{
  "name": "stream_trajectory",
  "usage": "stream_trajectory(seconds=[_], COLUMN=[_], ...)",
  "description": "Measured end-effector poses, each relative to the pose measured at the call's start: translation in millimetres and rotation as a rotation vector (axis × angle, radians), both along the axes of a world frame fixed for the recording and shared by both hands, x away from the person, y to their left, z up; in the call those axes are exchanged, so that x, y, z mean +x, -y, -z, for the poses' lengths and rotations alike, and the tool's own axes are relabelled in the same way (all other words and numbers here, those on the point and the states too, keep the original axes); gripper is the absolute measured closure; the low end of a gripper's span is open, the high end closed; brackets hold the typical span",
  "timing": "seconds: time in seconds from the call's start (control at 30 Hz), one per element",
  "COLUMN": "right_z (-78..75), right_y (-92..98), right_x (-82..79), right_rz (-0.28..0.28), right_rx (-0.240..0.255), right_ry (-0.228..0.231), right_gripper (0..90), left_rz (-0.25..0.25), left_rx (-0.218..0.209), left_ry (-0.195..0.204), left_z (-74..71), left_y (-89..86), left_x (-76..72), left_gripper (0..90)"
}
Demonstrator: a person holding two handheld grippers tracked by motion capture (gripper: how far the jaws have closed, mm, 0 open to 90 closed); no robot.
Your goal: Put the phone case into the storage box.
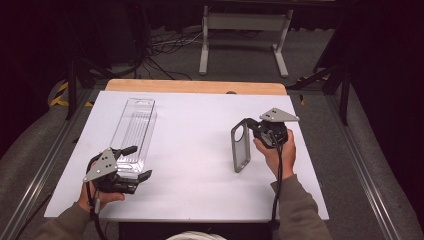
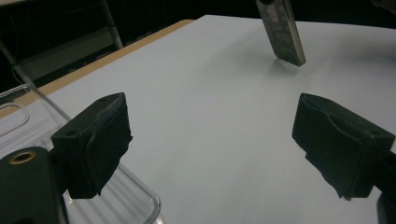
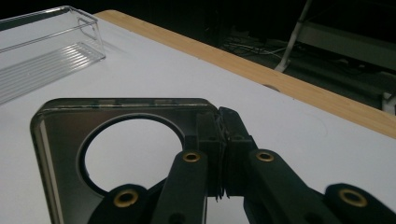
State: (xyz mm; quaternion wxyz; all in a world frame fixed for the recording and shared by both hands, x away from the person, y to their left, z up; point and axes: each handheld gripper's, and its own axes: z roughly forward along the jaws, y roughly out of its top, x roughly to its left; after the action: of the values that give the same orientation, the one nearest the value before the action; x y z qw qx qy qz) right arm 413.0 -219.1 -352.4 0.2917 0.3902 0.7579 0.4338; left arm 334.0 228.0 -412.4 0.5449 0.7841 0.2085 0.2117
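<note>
Two claws were seen over the white bench (image 1: pixel 200 150). The right claw (image 1: pixel 256 126) was closed on a grey phone case (image 1: pixel 240 145), which was held upright at about 3 o'clock from the middle of the bench, with its lower end close to the surface or just touching it; which of the two could not be told. In the right gripper view the jaws were pressed together on the top edge of the case (image 3: pixel 116 116), just beside the round camera hole. The left claw (image 1: pixel 138 162) was standing wide open with nothing between its jaws, at about 8 o'clock, and its jaws were placed around the near end of a clear plastic tray (image 1: pixel 134 131). This tray was lying flat and was stretching away toward 11 o'clock, well apart from the case.

The case was judged to be light and a little flexible, so it could bend or swing when taken at one edge only. Its surface looked smooth, so slipping was possible. A grip on the thick rim, not across the hole, was thought to be safer. The tray was judged to be thin, stiff and easy to crack, and its glossy wall could slide; it should be taken by the short end wall, gently.
</note>
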Motion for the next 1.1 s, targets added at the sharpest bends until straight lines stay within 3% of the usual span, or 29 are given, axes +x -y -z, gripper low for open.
stream_trajectory(seconds=[0.17,0.57,0.67,0.83,1.0,1.1], right_z=[-0.2,-3.5,-2.5,0.6,3.7,5.2], right_y=[-12.2,-45.0,-56.4,-64.4,-69.9,-72.0], right_x=[-7.3,-30.8,-37.4,-41.0,-45.7,-47.2], right_rz=[-0.014,-0.044,-0.061,-0.066,-0.042,-0.037], right_rx=[0.007,0.026,0.033,0.031,0.039,0.035], right_ry=[0.040,0.138,0.158,0.170,0.208,0.219], right_gripper=[88.7,88.7,88.7,88.7,88.7,88.7], left_rz=[0.006,0.087,0.124,0.132,0.082,0.072], left_rx=[-0.013,-0.085,-0.101,-0.114,-0.131,-0.128], left_ry=[-0.012,-0.001,0.002,0.000,-0.004,-0.015], left_z=[-8.1,-23.8,-27.2,-29.3,-32.0,-31.5], left_y=[17.1,60.9,81.9,101.6,124.8,129.5], left_x=[5.6,11.4,10.4,8.4,8.2,10.4], left_gripper=[15.2,18.2,19.4,22.7,30.3,32.3])
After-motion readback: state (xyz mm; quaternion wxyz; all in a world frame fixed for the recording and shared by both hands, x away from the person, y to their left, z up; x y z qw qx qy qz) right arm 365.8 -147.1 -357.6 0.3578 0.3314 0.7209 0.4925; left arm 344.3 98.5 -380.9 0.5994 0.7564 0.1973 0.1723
